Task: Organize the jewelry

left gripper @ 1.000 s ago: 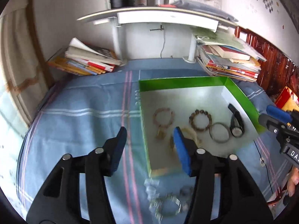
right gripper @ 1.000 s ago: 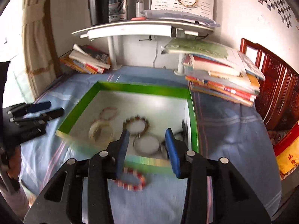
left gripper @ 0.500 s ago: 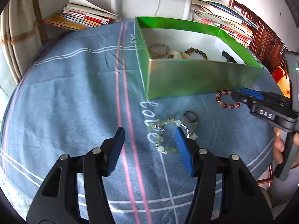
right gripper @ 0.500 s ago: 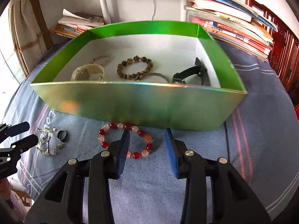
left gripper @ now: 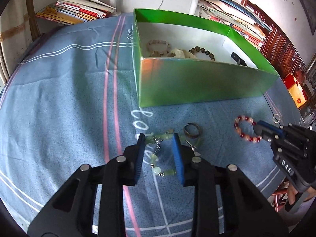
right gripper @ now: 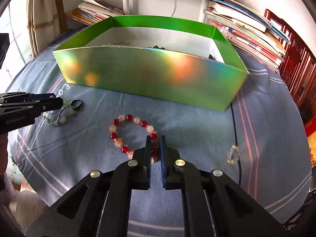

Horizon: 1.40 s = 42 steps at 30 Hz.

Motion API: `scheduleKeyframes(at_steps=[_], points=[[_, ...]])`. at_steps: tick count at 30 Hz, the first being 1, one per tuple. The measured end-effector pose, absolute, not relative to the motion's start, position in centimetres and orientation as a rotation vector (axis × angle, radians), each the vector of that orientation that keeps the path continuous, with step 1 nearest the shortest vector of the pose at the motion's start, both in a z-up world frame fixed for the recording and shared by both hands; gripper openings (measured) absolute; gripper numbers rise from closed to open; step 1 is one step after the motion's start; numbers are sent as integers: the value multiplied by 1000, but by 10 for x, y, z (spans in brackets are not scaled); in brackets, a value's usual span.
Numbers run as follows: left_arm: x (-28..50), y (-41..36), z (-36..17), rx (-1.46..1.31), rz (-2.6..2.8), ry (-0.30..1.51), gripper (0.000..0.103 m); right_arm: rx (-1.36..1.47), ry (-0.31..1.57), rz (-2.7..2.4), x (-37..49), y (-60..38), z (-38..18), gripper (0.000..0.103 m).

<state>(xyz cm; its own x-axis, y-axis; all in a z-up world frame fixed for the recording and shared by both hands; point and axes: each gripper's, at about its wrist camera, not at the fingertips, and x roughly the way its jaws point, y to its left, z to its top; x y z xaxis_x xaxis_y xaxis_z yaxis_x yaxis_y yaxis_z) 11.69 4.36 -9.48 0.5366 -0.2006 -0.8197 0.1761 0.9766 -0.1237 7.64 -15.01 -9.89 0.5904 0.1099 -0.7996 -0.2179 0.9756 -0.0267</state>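
Note:
A green box (left gripper: 197, 83) holds several bracelets and a black watch. In front of it on the blue cloth lie a pale green bead bracelet (left gripper: 158, 158), a dark ring (left gripper: 192, 130) and a red and pink bead bracelet (right gripper: 126, 132). My left gripper (left gripper: 158, 140) is open, its fingers either side of the green bracelet. My right gripper (right gripper: 154, 140) is shut on the near side of the red and pink bracelet, which also shows in the left wrist view (left gripper: 244, 128). The green box shows in the right wrist view (right gripper: 146, 75).
Stacks of books and magazines (left gripper: 79, 11) stand behind the box at left and at right (right gripper: 246, 31). A small sparkly ring (right gripper: 233, 154) and a thin black cord (right gripper: 235, 130) lie right of the red bracelet. A wooden chair (left gripper: 280, 45) stands at the far right.
Both grippers came down from above the box to the cloth in front of it. The left closed in around the green bracelet. The right shut on the red and pink bracelet.

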Motion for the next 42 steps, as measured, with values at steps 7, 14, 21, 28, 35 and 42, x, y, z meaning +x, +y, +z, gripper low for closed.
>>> scheduleKeyframes(at_steps=[7, 14, 21, 28, 35, 42], points=[[115, 31, -92, 17, -170, 955, 36, -96, 905, 103, 79, -159, -100, 22], [115, 25, -93, 35, -170, 952, 36, -82, 897, 98, 81, -160, -100, 22], [115, 25, -96, 55, -149, 948, 20, -86, 886, 91, 80, -157, -101, 22], [102, 22, -97, 75, -194, 942, 15, -80, 884, 89, 80, -159, -102, 23], [92, 14, -95, 107, -174, 919, 28, -70, 875, 71, 80, -163, -103, 36], [94, 9, -99, 115, -165, 902, 30, -53, 875, 59, 82, -161, -103, 37]])
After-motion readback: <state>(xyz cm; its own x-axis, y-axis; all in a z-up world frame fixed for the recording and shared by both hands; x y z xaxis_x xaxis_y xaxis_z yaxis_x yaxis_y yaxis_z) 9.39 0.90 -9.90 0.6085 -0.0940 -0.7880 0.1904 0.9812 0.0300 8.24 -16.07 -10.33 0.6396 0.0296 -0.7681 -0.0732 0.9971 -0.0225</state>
